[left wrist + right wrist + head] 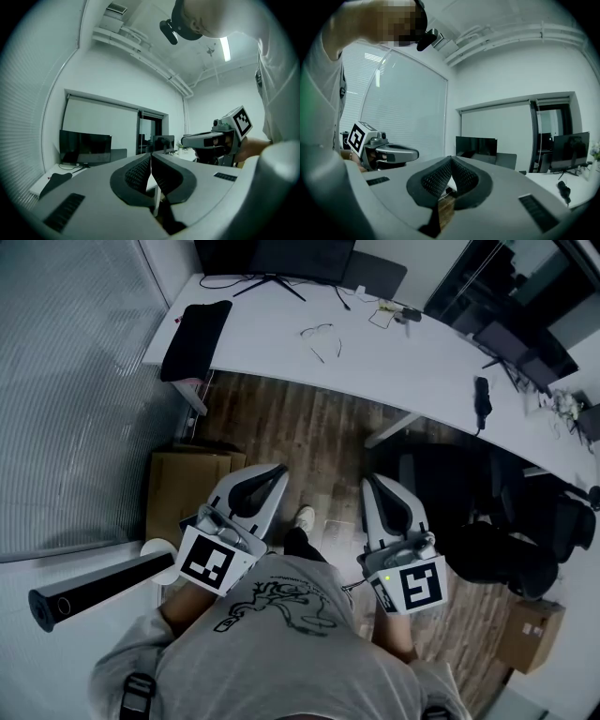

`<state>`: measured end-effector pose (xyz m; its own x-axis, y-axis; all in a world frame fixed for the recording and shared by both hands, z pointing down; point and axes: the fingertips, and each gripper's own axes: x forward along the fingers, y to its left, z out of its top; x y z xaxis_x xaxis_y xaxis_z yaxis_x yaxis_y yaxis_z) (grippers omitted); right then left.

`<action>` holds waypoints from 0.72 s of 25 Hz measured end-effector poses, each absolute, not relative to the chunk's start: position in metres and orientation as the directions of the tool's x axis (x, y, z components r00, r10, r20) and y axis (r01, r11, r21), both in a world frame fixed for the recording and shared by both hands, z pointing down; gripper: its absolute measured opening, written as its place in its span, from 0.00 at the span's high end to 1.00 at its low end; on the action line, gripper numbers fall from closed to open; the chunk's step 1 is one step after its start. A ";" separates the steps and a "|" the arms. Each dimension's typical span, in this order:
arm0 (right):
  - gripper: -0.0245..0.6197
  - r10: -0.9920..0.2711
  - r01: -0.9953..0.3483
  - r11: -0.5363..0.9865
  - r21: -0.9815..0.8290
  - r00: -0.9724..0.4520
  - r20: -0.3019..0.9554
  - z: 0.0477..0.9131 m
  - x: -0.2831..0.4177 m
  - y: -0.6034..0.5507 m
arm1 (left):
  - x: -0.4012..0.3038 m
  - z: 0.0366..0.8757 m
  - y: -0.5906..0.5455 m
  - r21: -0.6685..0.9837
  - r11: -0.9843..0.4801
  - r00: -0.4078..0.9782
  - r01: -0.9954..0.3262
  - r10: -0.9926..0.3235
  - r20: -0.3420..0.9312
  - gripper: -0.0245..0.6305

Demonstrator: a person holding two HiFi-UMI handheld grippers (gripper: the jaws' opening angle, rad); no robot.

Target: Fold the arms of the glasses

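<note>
- Nearest, a person's grey shirt fills the lower edge.
- Left claw and right claw are held side by side above the wooden floor, each pinched together on nothing.
- Glasses lie on the far white table, arms spread, well apart from both claws.

The grey T-shirt bears a dark line drawing; left gripper and right gripper are pale grey with black-and-white marker cubes.
</note>
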<state>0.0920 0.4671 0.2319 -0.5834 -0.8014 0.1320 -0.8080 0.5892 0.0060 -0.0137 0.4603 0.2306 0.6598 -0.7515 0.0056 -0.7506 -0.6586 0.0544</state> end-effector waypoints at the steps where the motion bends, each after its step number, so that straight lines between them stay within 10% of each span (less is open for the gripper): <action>1: 0.95 -0.800 -0.807 0.591 0.008 -0.585 0.131 0.232 0.096 0.459 | -0.010 0.231 0.452 0.057 -0.657 0.658 -0.752 -0.753 0.007 0.93; 18: 0.95 -0.796 -0.804 0.595 0.004 -0.588 0.144 0.237 0.176 0.348 | 0.070 0.236 0.338 0.050 -0.648 0.650 -0.760 -0.759 0.048 0.93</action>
<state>0.1763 0.3476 0.2372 -0.5884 -0.7957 0.1439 -0.8037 0.5950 0.0043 0.0696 0.3380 0.2361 0.6497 -0.7586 0.0478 -0.7601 -0.6478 0.0502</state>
